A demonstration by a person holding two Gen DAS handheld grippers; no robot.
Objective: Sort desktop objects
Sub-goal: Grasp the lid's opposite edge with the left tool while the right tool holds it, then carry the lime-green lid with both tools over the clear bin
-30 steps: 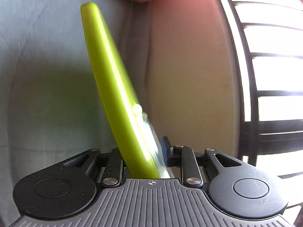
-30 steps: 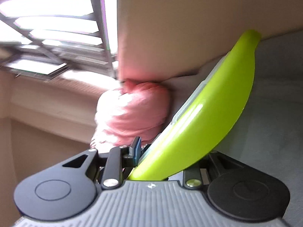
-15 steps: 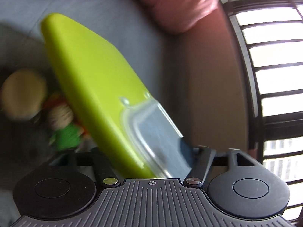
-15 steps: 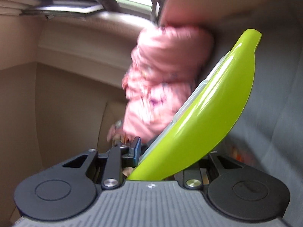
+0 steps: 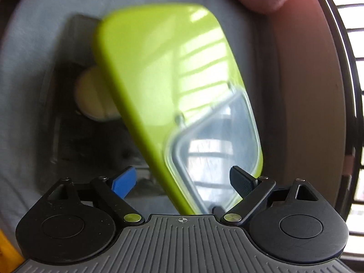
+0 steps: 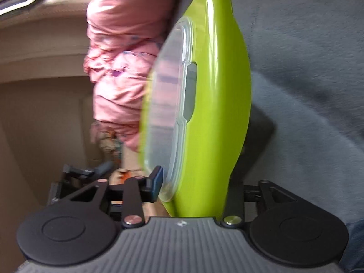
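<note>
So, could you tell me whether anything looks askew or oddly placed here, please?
Yes: the green case with a clear window hangs tilted, unsupported in the left gripper, whose jaws are opening clear of it. The right gripper jaws are opening too, with the case between them. It could drop.

We've got both wrist cams right up against the green case (image 5: 163, 86). Left looks steeply down its fingers at grey cloth (image 5: 27, 68); right is shallower, facing a pink sleeve (image 6: 122, 52). Shared: case, cloth.

green lid (image 5: 163, 86) blocking ahead, grey cloth (image 5: 27, 45) clear left
</note>
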